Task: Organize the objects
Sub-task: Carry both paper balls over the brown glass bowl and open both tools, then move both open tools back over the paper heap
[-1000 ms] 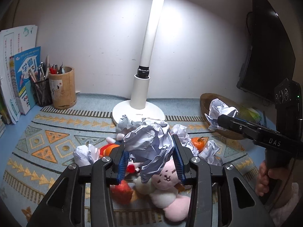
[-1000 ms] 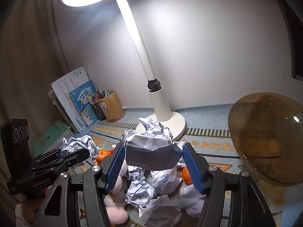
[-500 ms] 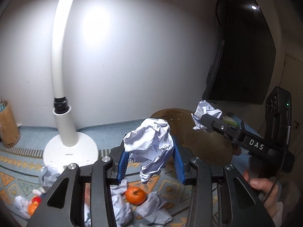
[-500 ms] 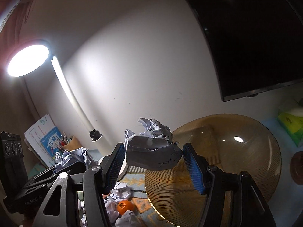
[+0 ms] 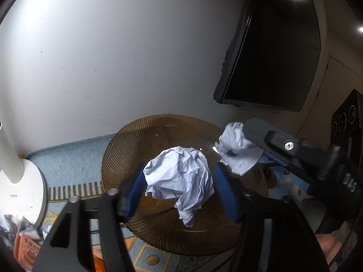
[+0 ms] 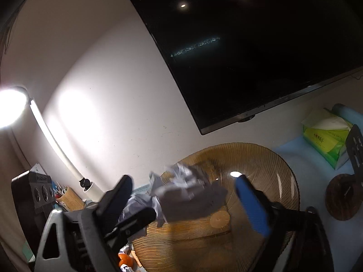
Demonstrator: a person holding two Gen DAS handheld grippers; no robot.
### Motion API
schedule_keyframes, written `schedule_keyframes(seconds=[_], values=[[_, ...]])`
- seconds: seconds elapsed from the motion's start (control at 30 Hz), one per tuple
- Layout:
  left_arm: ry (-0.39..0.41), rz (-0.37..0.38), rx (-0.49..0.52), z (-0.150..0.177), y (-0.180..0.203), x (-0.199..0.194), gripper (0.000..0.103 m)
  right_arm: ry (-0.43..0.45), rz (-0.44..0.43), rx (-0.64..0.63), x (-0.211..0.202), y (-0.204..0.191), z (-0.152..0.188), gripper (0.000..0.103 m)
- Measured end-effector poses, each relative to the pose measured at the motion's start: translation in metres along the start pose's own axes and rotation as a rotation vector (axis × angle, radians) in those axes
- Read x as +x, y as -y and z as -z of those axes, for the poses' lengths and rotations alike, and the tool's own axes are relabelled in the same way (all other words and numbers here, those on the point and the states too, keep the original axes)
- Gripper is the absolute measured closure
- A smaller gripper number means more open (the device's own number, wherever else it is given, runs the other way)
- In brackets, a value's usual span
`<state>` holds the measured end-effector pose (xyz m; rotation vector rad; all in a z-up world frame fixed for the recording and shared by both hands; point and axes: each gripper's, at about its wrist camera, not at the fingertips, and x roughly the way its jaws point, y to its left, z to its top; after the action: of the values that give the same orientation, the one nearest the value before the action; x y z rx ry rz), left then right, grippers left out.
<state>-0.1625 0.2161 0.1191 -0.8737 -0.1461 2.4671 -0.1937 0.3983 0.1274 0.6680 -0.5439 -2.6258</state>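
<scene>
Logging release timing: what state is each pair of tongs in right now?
Left tongs: just opened, paper ball loose between them above the brown plate.
Right tongs: just opened, blurred paper wad between them, no longer gripped.

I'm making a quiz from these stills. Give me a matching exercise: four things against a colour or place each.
Things:
1. plate
2. tissue pack
3. dark screen
4. lamp base

Descriptions:
A. white, at the left edge of the left wrist view
B. on the wall
C. amber, ribbed
D. green, right of the plate in the right wrist view

Pairs: 1-C, 2-D, 3-B, 4-A
</scene>
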Motion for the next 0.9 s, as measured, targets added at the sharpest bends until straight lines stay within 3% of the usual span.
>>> schedule_keyframes(seconds=[0.1,0.27,0.47,0.63,0.9], values=[[0.009,-0.075,0.017,0.008,0.001,0.002,0.001,-0.027,-0.001,0.006,0.001,0.001,0.0,0.0],[0.027,-0.067,-0.012,0.012,-0.005,-0.006,0.001,0.0,0.004,0.0,-0.008,-0.001,0.003,0.0],[0.028,-0.118,-0.017,0.004,-0.022,-0.025,0.001,0.013,-0.03,0.009,-0.01,-0.016,0.006,0.0],[0.062,-0.164,-0.026,0.007,-0.04,-0.081,0.001,0.042,-0.064,-0.073,-0.023,-0.048,0.012,0.0],[0.099,-0.374,-0.051,0.011,-0.096,-0.193,0.001,-0.07,-0.105,-0.275,-0.036,-0.112,0.053,0.0]])
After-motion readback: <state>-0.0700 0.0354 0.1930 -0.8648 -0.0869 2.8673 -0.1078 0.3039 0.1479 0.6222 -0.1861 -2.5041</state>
